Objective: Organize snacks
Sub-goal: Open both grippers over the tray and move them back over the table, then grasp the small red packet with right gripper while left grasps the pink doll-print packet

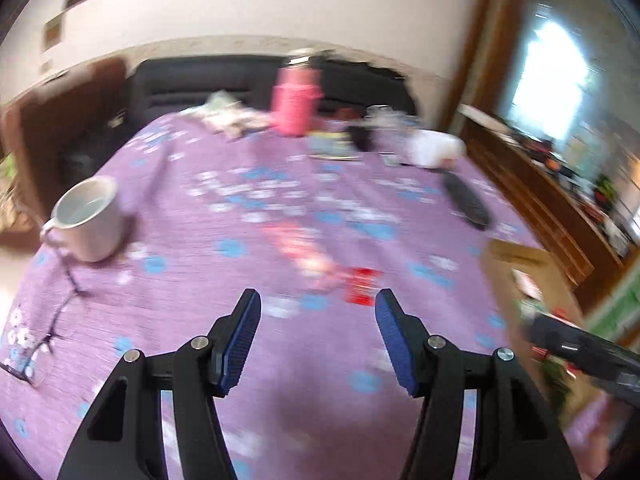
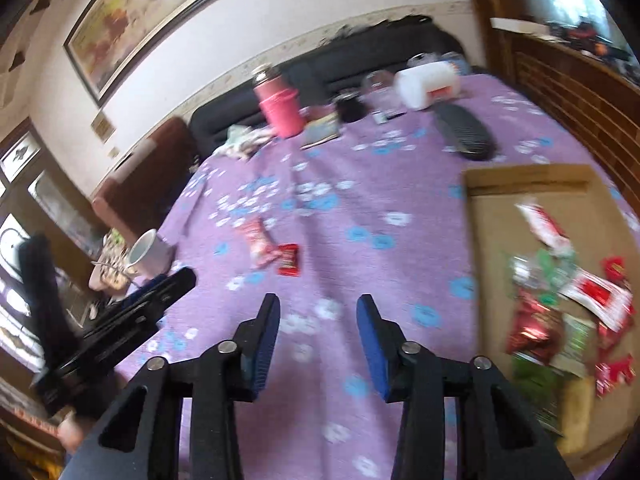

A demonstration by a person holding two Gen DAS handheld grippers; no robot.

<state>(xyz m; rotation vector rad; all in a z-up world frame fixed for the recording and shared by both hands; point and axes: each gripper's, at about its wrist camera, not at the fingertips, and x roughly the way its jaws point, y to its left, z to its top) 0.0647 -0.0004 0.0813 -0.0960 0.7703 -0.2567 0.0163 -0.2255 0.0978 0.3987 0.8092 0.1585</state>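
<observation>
Two snack packets lie on the purple tablecloth: a pink one point(image 1: 300, 248) point(image 2: 258, 240) and a small red one point(image 1: 362, 286) point(image 2: 289, 259) beside it. My left gripper point(image 1: 318, 308) is open and empty, just short of them. My right gripper point(image 2: 318, 312) is open and empty above the cloth, with the packets ahead to the left. A cardboard box point(image 2: 492, 216) point(image 1: 504, 264) on the right holds several snack packets point(image 2: 560, 312). The left gripper also shows at the left of the right wrist view point(image 2: 160, 292).
A white mug point(image 1: 90, 220) point(image 2: 148, 254) and glasses point(image 1: 44, 340) sit at the left. A pink flask point(image 1: 296, 96) point(image 2: 280, 104), a white container point(image 2: 428, 82), a black remote point(image 1: 466, 200) point(image 2: 464, 130) and small items stand at the table's far side.
</observation>
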